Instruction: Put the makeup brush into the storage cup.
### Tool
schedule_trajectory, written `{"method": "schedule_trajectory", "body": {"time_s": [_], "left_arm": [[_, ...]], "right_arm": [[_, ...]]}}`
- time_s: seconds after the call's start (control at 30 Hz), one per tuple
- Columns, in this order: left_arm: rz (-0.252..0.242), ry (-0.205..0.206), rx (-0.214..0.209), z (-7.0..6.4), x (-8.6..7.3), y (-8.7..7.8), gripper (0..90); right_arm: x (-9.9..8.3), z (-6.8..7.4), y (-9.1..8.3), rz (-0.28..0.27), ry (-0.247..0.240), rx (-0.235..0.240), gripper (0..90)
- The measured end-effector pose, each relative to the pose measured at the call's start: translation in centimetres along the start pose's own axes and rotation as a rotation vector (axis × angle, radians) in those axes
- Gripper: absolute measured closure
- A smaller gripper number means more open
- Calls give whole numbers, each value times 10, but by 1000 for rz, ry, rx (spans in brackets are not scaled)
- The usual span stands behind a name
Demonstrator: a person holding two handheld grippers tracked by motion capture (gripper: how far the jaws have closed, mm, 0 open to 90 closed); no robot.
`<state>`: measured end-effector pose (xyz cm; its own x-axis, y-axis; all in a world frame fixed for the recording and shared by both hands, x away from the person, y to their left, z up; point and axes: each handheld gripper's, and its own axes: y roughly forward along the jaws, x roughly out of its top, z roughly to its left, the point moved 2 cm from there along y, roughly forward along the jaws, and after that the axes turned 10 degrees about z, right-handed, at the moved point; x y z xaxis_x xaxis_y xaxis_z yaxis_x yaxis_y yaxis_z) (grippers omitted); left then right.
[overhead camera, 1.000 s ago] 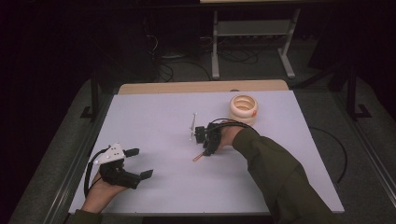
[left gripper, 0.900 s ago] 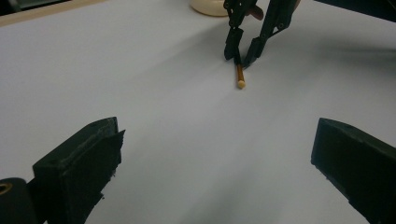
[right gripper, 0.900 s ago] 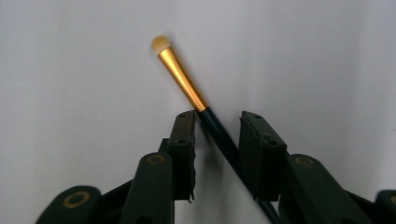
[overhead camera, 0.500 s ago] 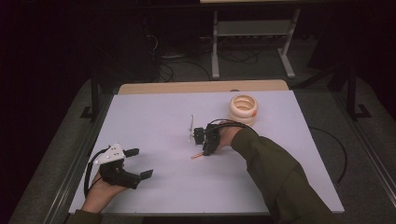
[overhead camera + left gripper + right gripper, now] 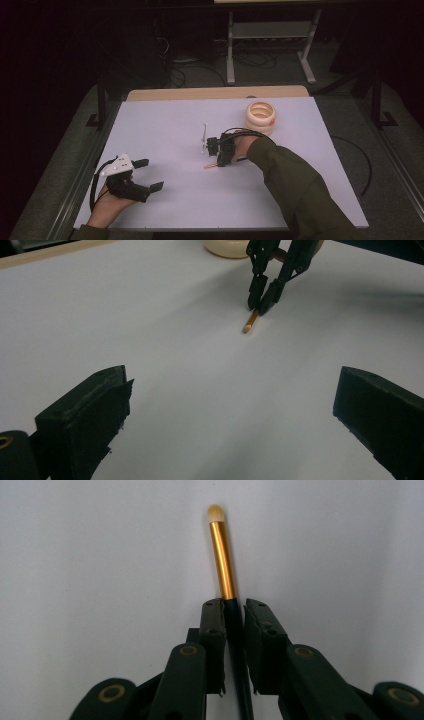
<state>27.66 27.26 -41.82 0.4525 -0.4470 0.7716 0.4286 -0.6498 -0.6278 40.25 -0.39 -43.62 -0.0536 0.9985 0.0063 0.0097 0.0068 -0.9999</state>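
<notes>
Between right tongs (image 5: 234, 611), brush (image 5: 223, 555) handle, seemingly pinched, tip beyond

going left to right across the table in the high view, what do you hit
left gripper, open, near the table's left front → thin white stick → right gripper closed on a small gold-ferruled brush → stacked cream rings toward the far right
</notes>
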Motion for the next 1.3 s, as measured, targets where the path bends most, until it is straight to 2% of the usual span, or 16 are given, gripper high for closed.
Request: {"method": "schedule_trajectory", "body": {"time_s": [0.27,0.3,0.67,0.8,0.87,0.93,1.07,1.17,1.3], "left_arm": [[1,1,0,0,0,0,12],[2,2,1,0,0,0,12],[0,1,1,0,0,0,12],[-3,-2,1,0,-1,0,12],[-3,-4,0,1,-1,0,12],[0,0,2,1,-1,-1,12],[-4,-4,2,0,0,-1,12],[-6,-1,1,0,0,-1,12],[-6,-1,1,0,0,-1,12]], "right_arm": [[0,1,1,3,-2,11,804],[0,2,1,11,10,21,808],[4,4,0,45,3,0,823],[3,3,0,38,4,9,829],[2,2,0,24,-2,10,829],[1,2,-1,13,16,17,829],[0,0,-6,-11,9,-3,828],[-3,-2,-11,-36,25,-14,828],[-8,-6,-17,-78,70,-8,829]]}}
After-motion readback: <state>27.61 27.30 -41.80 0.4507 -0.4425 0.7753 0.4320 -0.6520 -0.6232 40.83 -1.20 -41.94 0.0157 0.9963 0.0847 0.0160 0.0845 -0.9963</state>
